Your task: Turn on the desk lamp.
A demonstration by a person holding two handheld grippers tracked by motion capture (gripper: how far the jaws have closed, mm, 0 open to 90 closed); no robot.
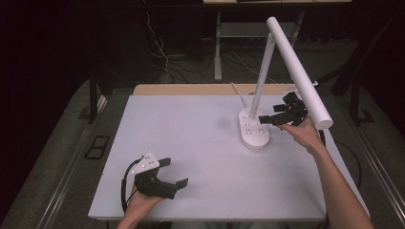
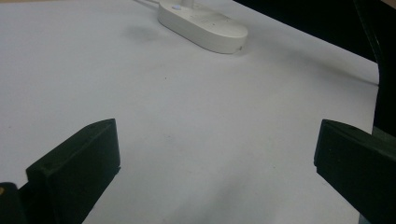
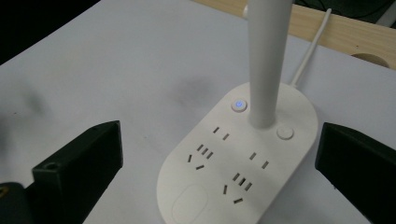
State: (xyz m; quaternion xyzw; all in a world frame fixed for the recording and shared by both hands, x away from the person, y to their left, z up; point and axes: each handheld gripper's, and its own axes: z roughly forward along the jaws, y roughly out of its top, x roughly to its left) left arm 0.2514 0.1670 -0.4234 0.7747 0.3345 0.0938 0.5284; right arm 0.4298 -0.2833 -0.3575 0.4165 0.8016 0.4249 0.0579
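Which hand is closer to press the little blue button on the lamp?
Probably the right gripper: it hangs open just above the lamp base, near the blue button. The left gripper sits far off.

Both grippers [image 1: 176, 172] [image 1: 267, 118] — jaws apart

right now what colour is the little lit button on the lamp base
Blue, glowing on the white lamp base; the lit button shows best in the right gripper view.

The right gripper [image 3: 217, 177] hangs with its jaws spread wide above a white lamp base [image 3: 299, 116] on the white table [image 3: 116, 60]. The base carries socket slots [image 3: 224, 163], a lit blue button [image 3: 239, 105], a round white button [image 3: 285, 133] and the upright lamp stem [image 3: 266, 60]. A white cable [image 3: 310, 49] runs off its far side.
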